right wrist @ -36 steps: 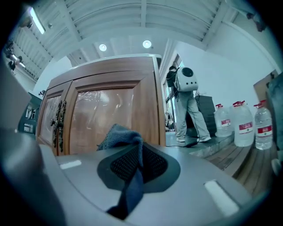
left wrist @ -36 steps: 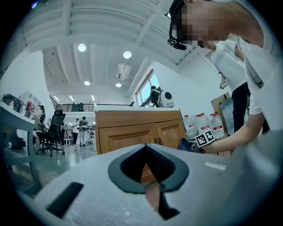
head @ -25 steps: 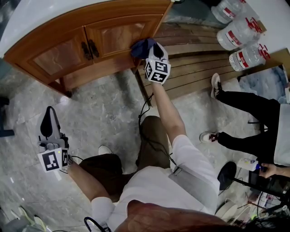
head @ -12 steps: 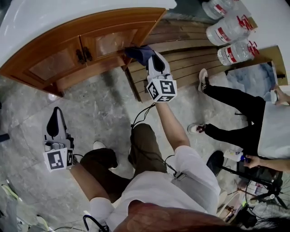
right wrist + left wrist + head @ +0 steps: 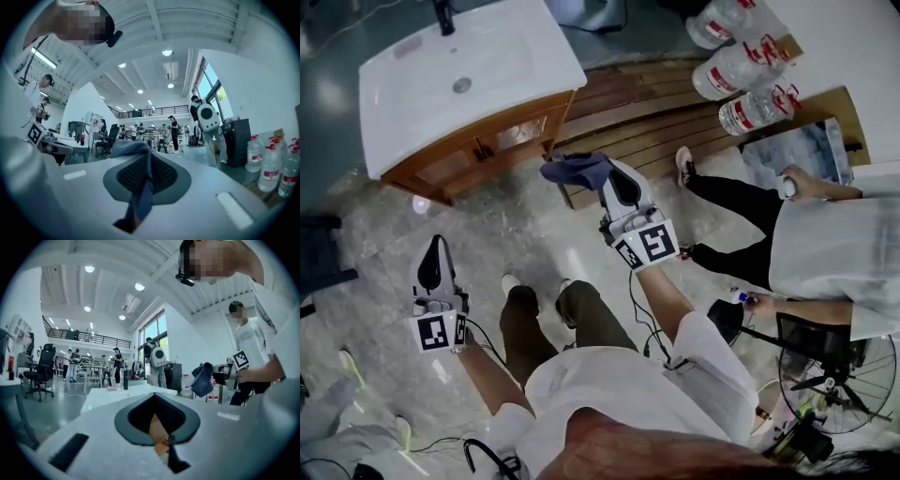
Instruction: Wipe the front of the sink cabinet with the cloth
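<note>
Marble floor (image 5: pixel 511 220), open; sink cabinet (image 5: pixel 487 145) stands apart. Right gripper (image 5: pixel 607 180) clamps blue cloth (image 5: pixel 572 169); left gripper (image 5: pixel 431 255) closed, empty.

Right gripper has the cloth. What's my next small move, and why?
Probably lower the right gripper toward the cabinet front and press the blue cloth against it: the cloth is clamped in the gripper's jaws but hangs in the air, clearly apart from the cabinet.
</note>
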### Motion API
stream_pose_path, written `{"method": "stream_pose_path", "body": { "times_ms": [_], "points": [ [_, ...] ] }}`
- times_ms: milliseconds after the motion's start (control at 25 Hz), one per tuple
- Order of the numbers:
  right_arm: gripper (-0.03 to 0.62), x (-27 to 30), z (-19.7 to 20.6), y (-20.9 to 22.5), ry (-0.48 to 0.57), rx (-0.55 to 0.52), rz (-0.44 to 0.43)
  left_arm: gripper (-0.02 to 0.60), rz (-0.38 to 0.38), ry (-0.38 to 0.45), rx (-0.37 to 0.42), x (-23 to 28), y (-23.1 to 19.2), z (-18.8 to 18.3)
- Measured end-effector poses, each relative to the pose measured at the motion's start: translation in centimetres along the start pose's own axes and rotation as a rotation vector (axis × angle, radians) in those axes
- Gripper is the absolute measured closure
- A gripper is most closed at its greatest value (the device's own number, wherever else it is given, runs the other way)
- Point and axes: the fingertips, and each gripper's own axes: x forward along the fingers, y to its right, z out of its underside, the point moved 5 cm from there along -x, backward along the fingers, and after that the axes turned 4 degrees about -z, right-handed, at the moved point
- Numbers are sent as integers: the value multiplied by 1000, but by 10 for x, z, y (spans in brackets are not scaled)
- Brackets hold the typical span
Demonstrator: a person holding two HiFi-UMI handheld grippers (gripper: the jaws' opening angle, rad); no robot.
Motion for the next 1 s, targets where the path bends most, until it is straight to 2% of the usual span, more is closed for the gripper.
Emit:
{"method": "stream_pose_path", "body": {
  "times_ms": [120,240,360,480,640,1000],
  "points": [
    [565,-25,-100,-11,32,-12,-47,580,12,18,28,-21,18,-90],
    [565,-54,-183,-24,25,-24,-115,580,54,13,45,-45,45,-163],
    [565,-78,-249,-36,40,-60,-171,580,115,22,87,-60,73,-223],
    [565,-105,-295,-50,42,-83,-203,580,174,37,95,-74,100,-262],
    [565,-121,-315,-62,54,-84,-215,580,218,53,130,-81,118,-280],
    [565,-127,-303,-75,47,-27,-202,580,215,68,128,-95,125,-289]
  ]
}}
